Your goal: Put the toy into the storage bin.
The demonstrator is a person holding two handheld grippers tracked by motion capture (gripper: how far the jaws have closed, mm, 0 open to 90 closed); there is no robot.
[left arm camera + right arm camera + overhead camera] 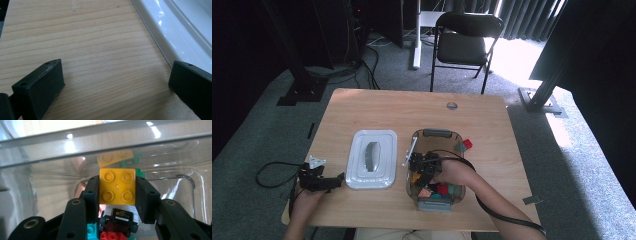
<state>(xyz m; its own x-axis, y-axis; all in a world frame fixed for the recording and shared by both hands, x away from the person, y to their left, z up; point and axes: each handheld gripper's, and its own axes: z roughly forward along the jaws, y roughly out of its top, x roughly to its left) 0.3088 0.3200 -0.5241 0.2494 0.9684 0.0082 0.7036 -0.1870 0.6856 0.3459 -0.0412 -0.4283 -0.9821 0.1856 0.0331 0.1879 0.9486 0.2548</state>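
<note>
Pale wood grain covers the table (362,107), which stands on grey carpet in a dim room. Nearest the person, the left gripper (328,182) rests low near the table's front left edge. In the left gripper view its two black jaws stand wide apart with bare wood between them, gripping nothing, and the right-hand jaw sits just beside the rim of a white lid (175,30).

That lid (372,159), rectangular with rounded corners and a grey handle in its middle, lies flat on the table, to the left of a clear plastic bin (435,133).

The right gripper (117,192) reaches down into the bin. Its jaws are closed on a yellow brick (117,189), pressing its two opposite sides. The brick is square, bright yellow and glossy, with four round studs in a two-by-two pattern facing the camera, and a small dimple at the centre. It is held inside the bin, above the other toys and close to the clear wall, where a faint yellow reflection shows.

Below it lie a small toy car (120,218) with black wheels, a red brick (110,236) and a teal brick (91,230).

Beyond the bin, a red block (467,144) sits on the table against its outer right wall. Farther back stands a black folding chair (464,37).
</note>
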